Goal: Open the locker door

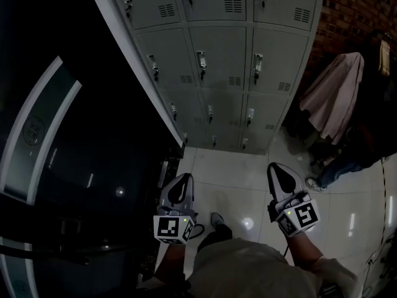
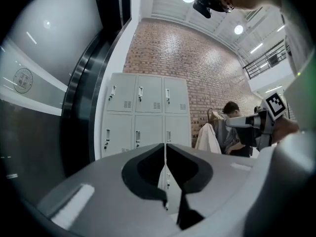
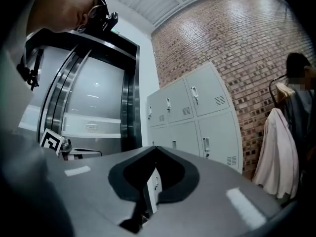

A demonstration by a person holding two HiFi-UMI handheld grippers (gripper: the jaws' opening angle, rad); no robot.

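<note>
Locker bank (image 1: pixel 186 113): pale grey metal, three columns across. Locker doors (image 1: pixel 218 51) all shut, each fitted with a small upright handle (image 1: pixel 201 62) and a louvred vent (image 1: pixel 234 80). Stood ahead of both grippers, well apart from them. Left gripper (image 1: pixel 183 180): jaws closed together, held nothing. Right gripper (image 1: pixel 277 171): likewise closed, empty.

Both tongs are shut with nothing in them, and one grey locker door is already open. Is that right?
Not quite. No door is open: the head view shows every door of the lockers shut. The left tongs and right tongs are indeed shut with nothing in them.
</note>
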